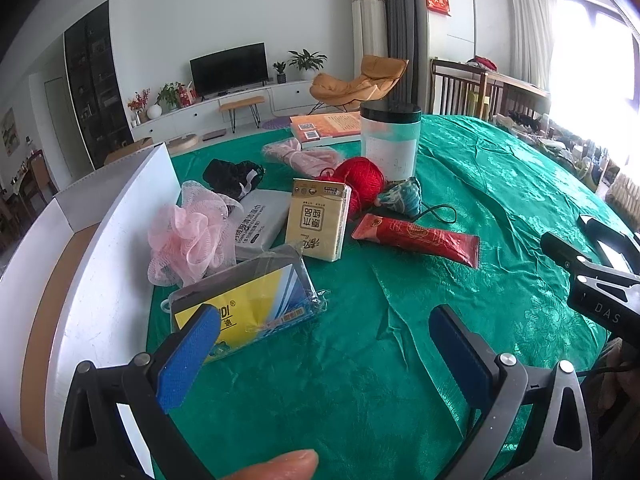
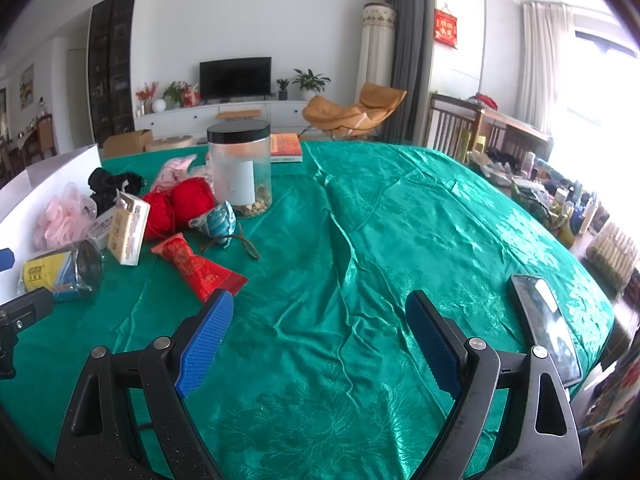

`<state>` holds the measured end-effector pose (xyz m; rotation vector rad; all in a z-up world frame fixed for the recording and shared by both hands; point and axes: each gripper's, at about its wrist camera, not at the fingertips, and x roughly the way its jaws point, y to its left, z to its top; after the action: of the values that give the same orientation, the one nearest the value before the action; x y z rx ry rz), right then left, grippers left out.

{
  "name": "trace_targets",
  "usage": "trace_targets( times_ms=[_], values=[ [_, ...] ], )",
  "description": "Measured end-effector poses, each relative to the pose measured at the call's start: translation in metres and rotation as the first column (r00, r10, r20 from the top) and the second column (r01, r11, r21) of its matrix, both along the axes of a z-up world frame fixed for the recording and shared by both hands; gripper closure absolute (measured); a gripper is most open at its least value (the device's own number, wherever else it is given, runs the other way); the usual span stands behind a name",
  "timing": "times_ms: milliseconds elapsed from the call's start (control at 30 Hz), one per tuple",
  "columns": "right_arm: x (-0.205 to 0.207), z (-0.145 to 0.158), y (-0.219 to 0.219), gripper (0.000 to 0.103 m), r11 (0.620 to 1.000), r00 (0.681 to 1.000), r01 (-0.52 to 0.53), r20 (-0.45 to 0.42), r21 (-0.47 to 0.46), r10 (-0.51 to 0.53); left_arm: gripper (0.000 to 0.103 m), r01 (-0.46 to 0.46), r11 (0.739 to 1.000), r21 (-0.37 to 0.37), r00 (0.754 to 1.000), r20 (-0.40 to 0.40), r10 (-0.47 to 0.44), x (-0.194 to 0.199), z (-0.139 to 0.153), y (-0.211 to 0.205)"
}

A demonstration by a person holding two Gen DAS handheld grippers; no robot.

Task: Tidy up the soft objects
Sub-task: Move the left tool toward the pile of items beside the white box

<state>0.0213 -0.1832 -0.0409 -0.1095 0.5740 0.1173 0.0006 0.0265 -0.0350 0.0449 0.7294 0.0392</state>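
On the green tablecloth (image 1: 460, 208) lies a cluster of things: a pink mesh bath puff (image 1: 188, 236), a black fabric piece (image 1: 230, 176), a grey wipes pack (image 1: 260, 224), a tan tissue pack (image 1: 318, 220) standing upright, red yarn (image 1: 362, 178), a teal stuffed pouch (image 1: 400, 196), a red tube (image 1: 418, 238) and a yellow-blue bagged pack (image 1: 244, 308). My left gripper (image 1: 324, 328) stands open just in front of the bagged pack, holding nothing. My right gripper (image 2: 320, 332) is open over bare cloth, right of the red tube (image 2: 196, 268).
A white box (image 1: 100, 264) stands along the left edge. A clear jar with a black lid (image 2: 240, 168) and an orange book (image 2: 285, 147) sit behind the cluster. A phone (image 2: 546, 324) lies near the table's right edge. A thumb (image 1: 272, 466) shows at the bottom.
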Motion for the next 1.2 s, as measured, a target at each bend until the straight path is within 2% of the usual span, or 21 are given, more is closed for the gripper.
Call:
trace_targets(
  times_ms=[500,733,967,1200],
  values=[
    [0.001,0.0,0.001,0.013,1.0,1.0,0.0,-0.004,-0.001,0.0,0.0,-0.008,1.0,0.002,1.0,-0.026,0.008,0.003,-0.01,0.003],
    [-0.001,-0.009,0.003,0.013,1.0,1.0,-0.013,-0.014,-0.006,0.013,0.0,-0.017,1.0,-0.006,0.998,-0.06,0.017,0.006,-0.023,0.007],
    [-0.001,-0.01,0.005,0.013,1.0,0.999,-0.023,-0.029,-0.014,0.023,0.0,-0.032,0.999,-0.024,0.99,-0.141,0.029,0.019,-0.045,0.013],
    [0.001,-0.01,0.01,0.013,0.999,0.998,-0.034,-0.046,-0.025,0.033,0.0,-0.072,0.996,-0.053,0.963,-0.263,0.056,0.049,-0.074,0.023]
  ],
)
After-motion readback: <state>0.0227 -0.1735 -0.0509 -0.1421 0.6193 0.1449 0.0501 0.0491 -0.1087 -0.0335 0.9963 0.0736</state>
